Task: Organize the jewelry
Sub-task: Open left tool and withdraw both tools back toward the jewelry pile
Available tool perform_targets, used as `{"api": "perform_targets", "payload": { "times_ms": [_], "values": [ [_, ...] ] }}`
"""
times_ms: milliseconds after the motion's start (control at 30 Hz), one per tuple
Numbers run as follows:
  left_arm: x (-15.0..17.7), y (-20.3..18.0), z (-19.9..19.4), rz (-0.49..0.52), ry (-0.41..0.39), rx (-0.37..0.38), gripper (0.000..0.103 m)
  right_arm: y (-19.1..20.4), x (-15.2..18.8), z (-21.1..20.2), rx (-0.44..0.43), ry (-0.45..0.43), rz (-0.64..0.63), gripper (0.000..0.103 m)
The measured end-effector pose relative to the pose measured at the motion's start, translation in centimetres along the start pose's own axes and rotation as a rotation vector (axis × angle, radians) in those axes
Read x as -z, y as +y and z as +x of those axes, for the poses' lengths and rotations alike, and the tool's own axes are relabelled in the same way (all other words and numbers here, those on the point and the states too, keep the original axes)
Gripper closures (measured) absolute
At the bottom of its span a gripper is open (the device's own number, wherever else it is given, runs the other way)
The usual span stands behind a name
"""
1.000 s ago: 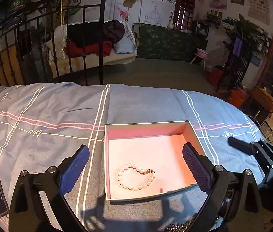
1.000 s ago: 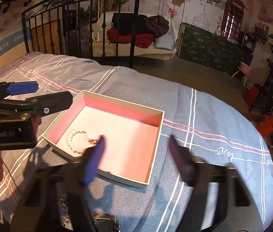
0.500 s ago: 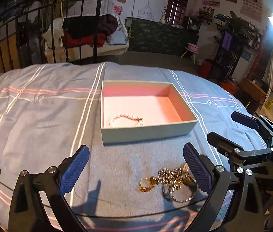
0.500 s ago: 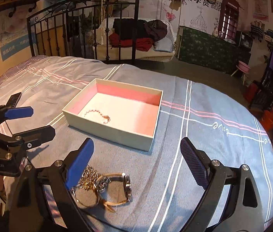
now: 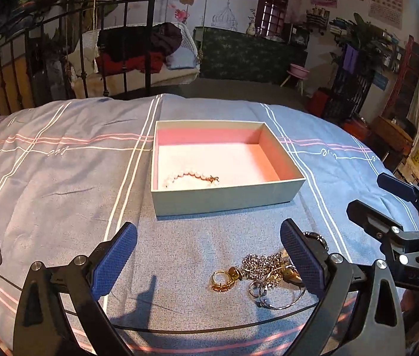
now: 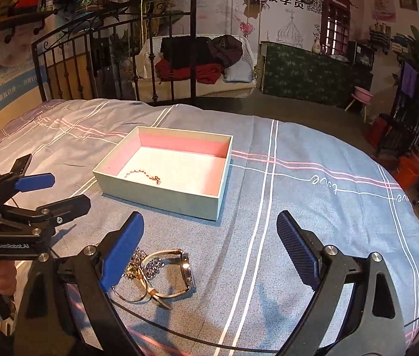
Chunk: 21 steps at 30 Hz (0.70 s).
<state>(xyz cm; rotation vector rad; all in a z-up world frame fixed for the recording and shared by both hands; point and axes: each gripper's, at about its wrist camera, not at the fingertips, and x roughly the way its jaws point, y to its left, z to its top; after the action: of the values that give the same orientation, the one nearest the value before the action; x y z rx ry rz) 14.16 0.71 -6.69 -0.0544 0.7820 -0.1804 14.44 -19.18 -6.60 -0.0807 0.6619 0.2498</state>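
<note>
Both grippers are black frames with silver screws. The left gripper (image 5: 206, 255) and right gripper (image 6: 209, 246) carry blue textured pads (image 5: 113, 259). White "GenRobot.AI" lettering (image 6: 12, 246) marks the left one's body.

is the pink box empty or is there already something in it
Not empty. The box is open-topped, and a pearl bracelet lies on its pink floor near the front wall. The rest of the floor looks bare.

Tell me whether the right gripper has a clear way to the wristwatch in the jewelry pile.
Probably yes. The right gripper is open and empty, and the wristwatch lies exposed at the pile's near-right edge on the bedspread. Only the tangled chains touching its strap might drag along.
</note>
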Motion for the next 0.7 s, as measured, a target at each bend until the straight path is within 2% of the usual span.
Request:
{"api": "perform_targets", "payload": {
  "times_ms": [233,433,567,633,700],
  "values": [
    [2.8,-0.2,1.0,0.034,0.081,0.014,0.009,0.8,2.6,0.1,-0.053,0.066,-0.005,0.013],
    [3.7,-0.4,1.5,0.061,0.100,0.036,0.010,1.3,4.1,0.1,-0.040,0.102,-0.010,0.013],
    [4.2,-0.2,1.7,0.090,0.115,0.027,0.016,1.2,4.9,-0.1,-0.044,0.117,-0.003,0.013],
    [4.5,0.1,1.8,0.087,0.128,0.032,0.024,1.2,5.3,0.1,-0.049,0.127,-0.003,0.013],
    [4.6,0.1,1.9,0.089,0.139,0.035,0.025,1.5,5.5,0.2,-0.053,0.139,-0.010,0.013]
  ]
}}
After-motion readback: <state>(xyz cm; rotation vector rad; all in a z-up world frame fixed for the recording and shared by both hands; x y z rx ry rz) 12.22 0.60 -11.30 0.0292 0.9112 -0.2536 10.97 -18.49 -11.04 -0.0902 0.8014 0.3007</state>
